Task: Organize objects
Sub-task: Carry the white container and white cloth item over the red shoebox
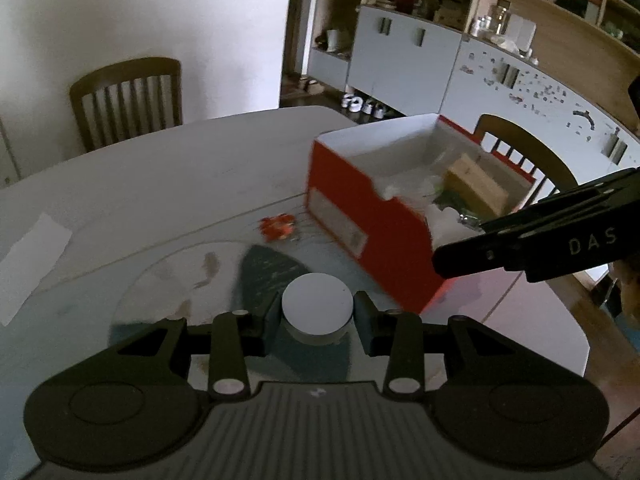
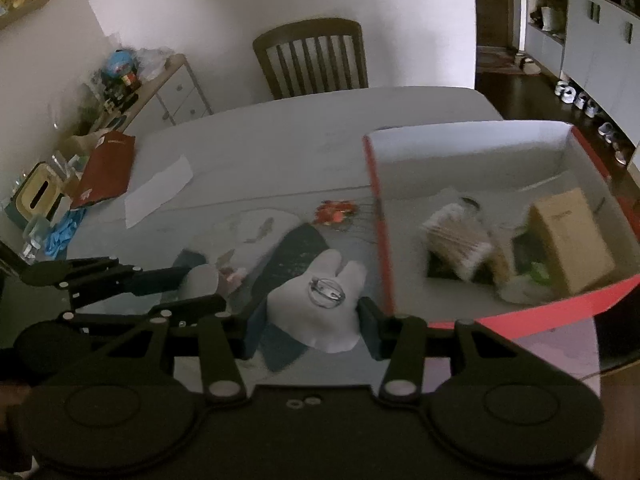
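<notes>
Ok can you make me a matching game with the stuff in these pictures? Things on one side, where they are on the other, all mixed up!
Things:
1. white round disc
2. white bunny-shaped badge
3. tan cardboard box
4. small orange-red thing

Places:
A. inside the red box
B. between the left gripper fingers
C. lying on the table beside the red box
D. between the right gripper fingers

Pairs: 1-B, 2-D, 3-A, 4-C

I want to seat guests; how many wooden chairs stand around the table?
2: one chair at the table's far side by the wall, another chair behind the red box. More may be hidden.
</notes>
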Tool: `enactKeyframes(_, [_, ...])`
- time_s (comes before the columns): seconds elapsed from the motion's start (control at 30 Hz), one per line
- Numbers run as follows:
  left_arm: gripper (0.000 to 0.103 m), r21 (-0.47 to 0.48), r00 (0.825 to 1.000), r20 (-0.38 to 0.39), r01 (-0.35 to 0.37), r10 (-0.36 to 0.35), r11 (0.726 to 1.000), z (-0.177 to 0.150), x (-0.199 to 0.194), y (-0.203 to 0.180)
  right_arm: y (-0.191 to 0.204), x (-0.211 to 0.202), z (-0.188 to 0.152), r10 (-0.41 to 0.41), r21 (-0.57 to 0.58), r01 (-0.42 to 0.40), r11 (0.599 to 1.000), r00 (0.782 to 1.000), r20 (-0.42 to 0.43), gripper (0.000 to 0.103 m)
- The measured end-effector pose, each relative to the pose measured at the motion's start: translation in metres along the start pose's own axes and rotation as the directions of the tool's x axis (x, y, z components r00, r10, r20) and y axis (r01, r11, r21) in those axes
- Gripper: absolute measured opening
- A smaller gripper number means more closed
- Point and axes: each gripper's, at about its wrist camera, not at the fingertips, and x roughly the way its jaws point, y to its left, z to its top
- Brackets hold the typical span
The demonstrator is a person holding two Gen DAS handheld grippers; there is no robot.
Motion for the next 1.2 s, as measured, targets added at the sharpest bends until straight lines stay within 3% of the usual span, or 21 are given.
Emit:
enactKeyframes(0.67, [0.038,0.06,1.0,-0.011,0.025,-0.024,0.998,0.048,0.054,-0.089,-0.118,-0.013,0.008,-0.051,0.059,0.05,0.997,0.998,0.031,0.048])
enactKeyframes(1.2, [0.038,0.1,0.994,-0.104,-0.01,0.02,0.995,0.077,0.119,-0.139,-0.145,0.018,0.059,-0.052,-0.027,0.053,0.998,0.998,0.042,0.048])
